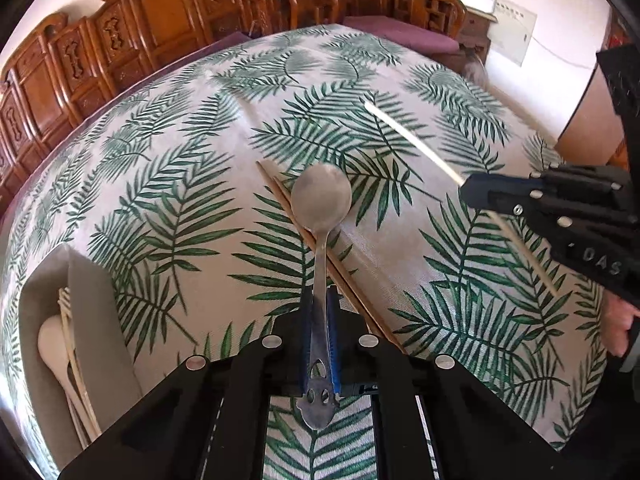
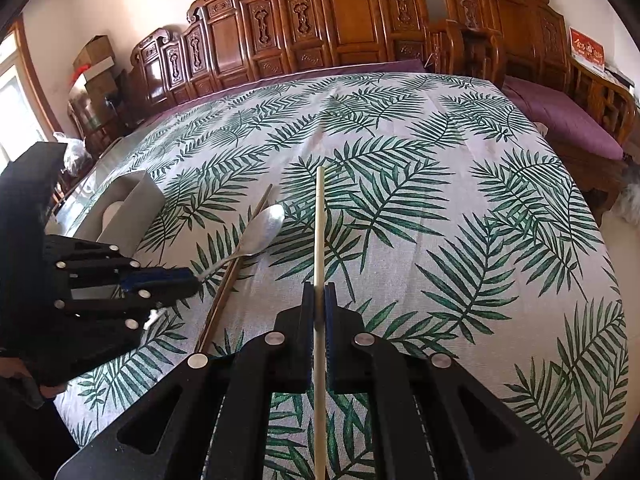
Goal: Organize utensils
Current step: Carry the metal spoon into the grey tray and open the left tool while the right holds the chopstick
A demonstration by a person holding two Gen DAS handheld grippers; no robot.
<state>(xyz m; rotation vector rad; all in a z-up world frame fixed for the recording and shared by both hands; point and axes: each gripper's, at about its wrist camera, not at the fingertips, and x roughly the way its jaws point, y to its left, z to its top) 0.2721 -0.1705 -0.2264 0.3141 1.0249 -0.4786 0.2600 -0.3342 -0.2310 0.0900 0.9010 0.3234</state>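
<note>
My left gripper is shut on the handle of a metal spoon, whose bowl points away from me just above the leaf-print tablecloth. Under the spoon a pair of brown chopsticks lies on the cloth. My right gripper is shut on a single pale chopstick that sticks out forward and back through the jaws. In the right wrist view the left gripper holds the spoon over the brown chopsticks. The right gripper and its pale chopstick show at the right of the left wrist view.
A grey organizer box stands at the table's left edge and holds a white spoon and light chopsticks; it also shows as the grey box. Carved wooden chairs line the far side. A purple-cushioned bench stands on the right.
</note>
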